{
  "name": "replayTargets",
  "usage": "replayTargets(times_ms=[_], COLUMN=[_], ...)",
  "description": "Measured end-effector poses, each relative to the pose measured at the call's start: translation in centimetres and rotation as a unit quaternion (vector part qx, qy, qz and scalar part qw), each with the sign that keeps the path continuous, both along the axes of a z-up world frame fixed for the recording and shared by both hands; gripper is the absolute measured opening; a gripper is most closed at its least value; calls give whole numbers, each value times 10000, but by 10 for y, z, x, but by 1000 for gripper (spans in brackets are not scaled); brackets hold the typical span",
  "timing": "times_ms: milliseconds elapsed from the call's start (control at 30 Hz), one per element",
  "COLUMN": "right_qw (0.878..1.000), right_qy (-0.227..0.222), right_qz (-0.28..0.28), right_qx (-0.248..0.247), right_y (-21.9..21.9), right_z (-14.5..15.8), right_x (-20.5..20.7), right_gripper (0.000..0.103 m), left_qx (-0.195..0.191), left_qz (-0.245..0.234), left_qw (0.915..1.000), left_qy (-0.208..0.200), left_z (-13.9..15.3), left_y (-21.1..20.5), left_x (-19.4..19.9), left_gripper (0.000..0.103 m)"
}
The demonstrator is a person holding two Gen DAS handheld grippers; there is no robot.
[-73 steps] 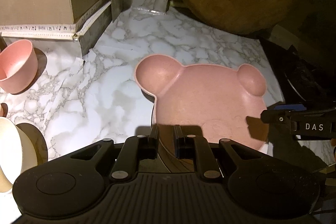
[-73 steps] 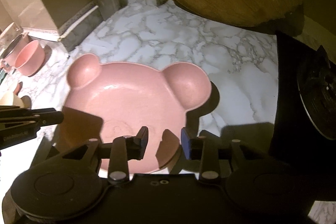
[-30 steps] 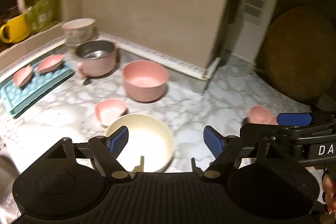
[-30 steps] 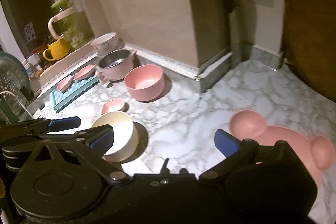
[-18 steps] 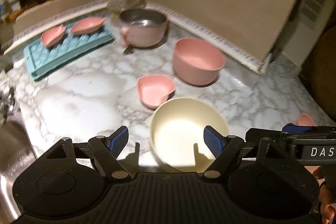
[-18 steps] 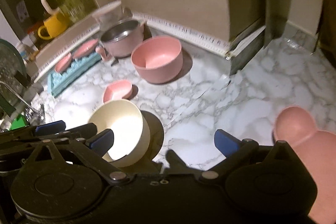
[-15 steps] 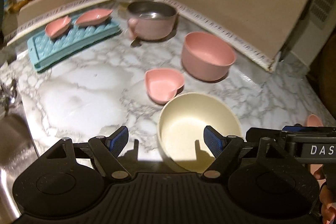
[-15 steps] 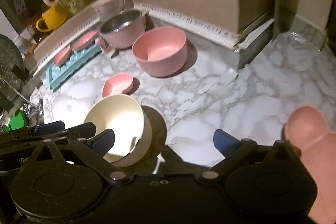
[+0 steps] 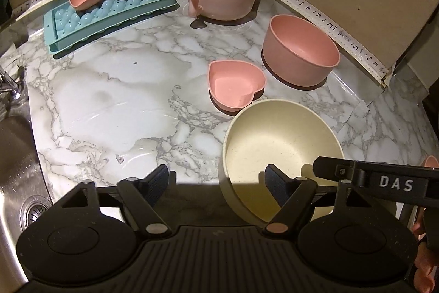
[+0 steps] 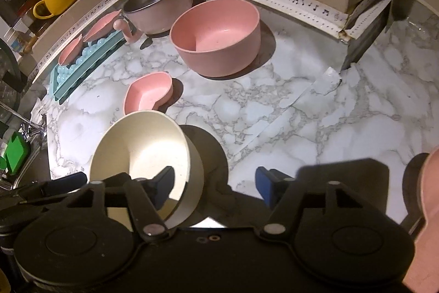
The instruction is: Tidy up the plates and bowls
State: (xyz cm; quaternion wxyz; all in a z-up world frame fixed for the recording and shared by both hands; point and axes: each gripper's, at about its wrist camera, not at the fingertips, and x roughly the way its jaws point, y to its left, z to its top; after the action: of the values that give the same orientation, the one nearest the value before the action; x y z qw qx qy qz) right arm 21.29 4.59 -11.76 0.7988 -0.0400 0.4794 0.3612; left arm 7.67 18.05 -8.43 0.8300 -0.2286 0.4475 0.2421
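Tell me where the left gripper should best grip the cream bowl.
Probably the near rim of the cream bowl, one finger inside and one outside, coming from above: it stands upright and too wide to span. The left gripper is open there.

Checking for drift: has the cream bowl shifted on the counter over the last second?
Cannot tell. The cream bowl sits just in front of the heart dish as before, but the cameras moved, so a small shift could hide.
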Motion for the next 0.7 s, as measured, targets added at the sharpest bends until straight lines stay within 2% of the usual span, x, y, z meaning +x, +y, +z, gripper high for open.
replayTargets(times_ms=[133, 200, 267, 367, 400, 700], right_qw=[9999, 9999, 9998, 9998, 9997, 9999], right_qy=[34, 50, 46, 48, 48, -22], right_qz=[108, 160, 174, 209, 214, 142], right_qx=[9, 17, 26, 44, 54, -11], right_y=[5, 7, 8, 9, 9, 5], right_z=[-1, 0, 0, 1, 2, 4], right_x=[-1, -2, -4, -7, -8, -24], right_gripper=[43, 33, 29, 16, 13, 13], left_qx=[-85, -108, -150, -161, -146, -123], left_qz=[-58, -83, -101, -134, -149, -249], left_qw=[9999, 9999, 9998, 9997, 9998, 9996], left_qy=[-59, -68, -63, -80, -69, -26], left_z=[2, 3, 2, 2, 2, 7], left_y=[-3, -5, -6, -8, -9, -17], left_x=[3, 3, 3, 2, 1, -15], left_gripper=[56, 40, 33, 25, 24, 24])
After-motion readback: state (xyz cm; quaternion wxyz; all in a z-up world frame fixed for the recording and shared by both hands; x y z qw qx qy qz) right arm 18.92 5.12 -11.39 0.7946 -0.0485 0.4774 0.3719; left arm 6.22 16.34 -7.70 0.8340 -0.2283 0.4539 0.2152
